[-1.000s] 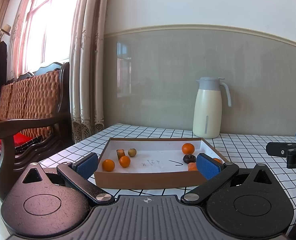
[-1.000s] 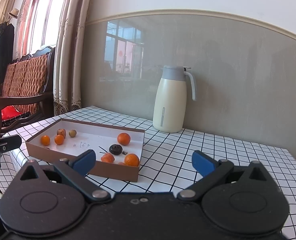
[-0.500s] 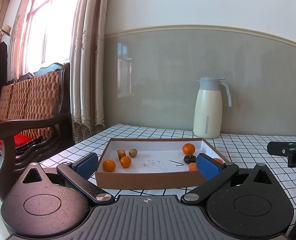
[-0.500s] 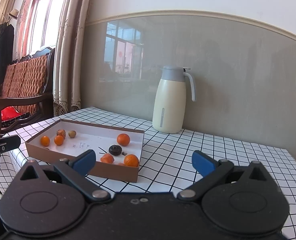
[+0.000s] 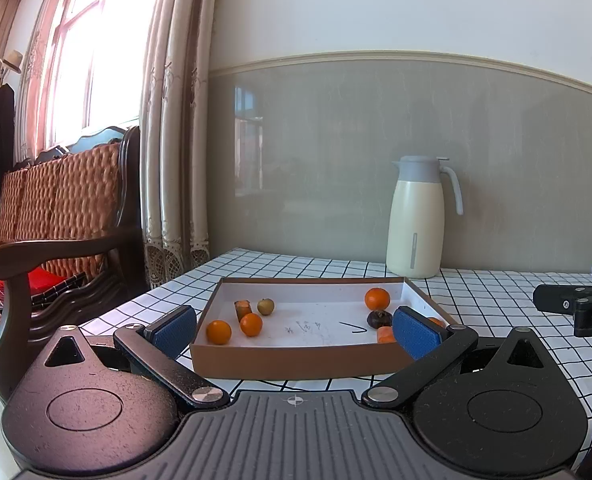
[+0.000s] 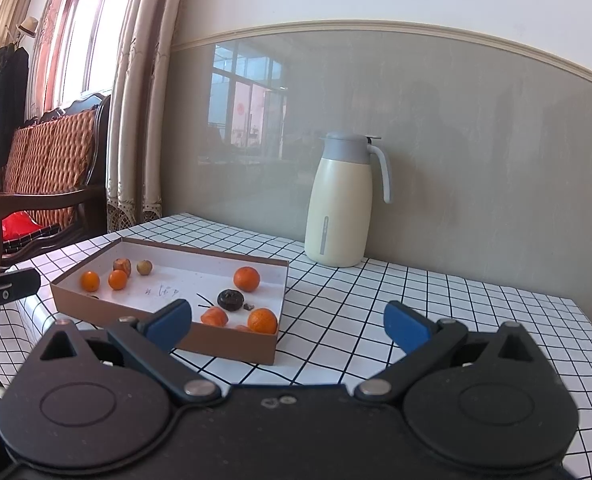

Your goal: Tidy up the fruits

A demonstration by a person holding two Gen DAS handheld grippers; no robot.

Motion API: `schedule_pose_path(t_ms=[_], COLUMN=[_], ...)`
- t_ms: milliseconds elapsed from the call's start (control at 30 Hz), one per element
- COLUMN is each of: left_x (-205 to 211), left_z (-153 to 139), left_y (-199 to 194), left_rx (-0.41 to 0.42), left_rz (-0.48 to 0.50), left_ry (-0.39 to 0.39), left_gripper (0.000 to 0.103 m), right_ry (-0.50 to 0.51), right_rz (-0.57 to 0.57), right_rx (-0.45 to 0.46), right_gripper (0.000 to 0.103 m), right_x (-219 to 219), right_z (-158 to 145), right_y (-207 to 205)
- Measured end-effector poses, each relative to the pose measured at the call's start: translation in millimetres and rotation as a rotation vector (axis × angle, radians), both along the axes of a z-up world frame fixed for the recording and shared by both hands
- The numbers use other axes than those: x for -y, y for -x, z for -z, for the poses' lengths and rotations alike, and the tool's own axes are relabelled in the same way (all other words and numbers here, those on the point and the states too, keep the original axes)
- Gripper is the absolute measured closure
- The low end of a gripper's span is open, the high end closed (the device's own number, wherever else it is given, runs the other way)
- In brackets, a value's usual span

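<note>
While both grippers' fingers (image 5: pixel 176 330) gape empty, a thermos (image 6: pixel 341 204) (cream) stands behind the box (image 6: pixel 232 346).

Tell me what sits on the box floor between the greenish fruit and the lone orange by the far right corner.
No fruit: between the greenish fruit and the orange lies white box floor with pen scribbles, per the right wrist view.

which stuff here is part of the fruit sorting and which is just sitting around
Part of the job: cardboard tray, oranges, dark fruit, small greenish fruit, left gripper, right gripper, both open.

Just there: thermos jug, wooden sofa, curtain.
</note>
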State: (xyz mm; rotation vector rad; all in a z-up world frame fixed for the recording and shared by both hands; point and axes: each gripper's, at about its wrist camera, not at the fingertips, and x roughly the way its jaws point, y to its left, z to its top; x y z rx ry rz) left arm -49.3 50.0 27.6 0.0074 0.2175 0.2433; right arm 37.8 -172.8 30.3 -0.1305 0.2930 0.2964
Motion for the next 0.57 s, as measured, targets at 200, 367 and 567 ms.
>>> schedule_pose_path(t_ms=[200, 367, 567], left_x=[2.1, 1.5, -1.4], left_z=[-1.1, -1.7, -1.8], left_y=[-0.8, 2.9, 4.2], left_rx=[0.002, 0.023, 0.026], left_rz=[0.001, 0.001, 0.004], left_ry=[-0.011, -0.009, 0.007], left_gripper=[0.000, 0.000, 0.000], right_ry=[0.002, 0.003, 0.003], right_rz=[0.001, 0.001, 0.000], right_rx=[-0.001, -0.001, -0.001], right_gripper=[0.006, 0.006, 0.006], right_x=[0.9, 1.6, 1.3], right_z=[0.7, 1.4, 1.0], right_y=[-0.4, -0.5, -0.4])
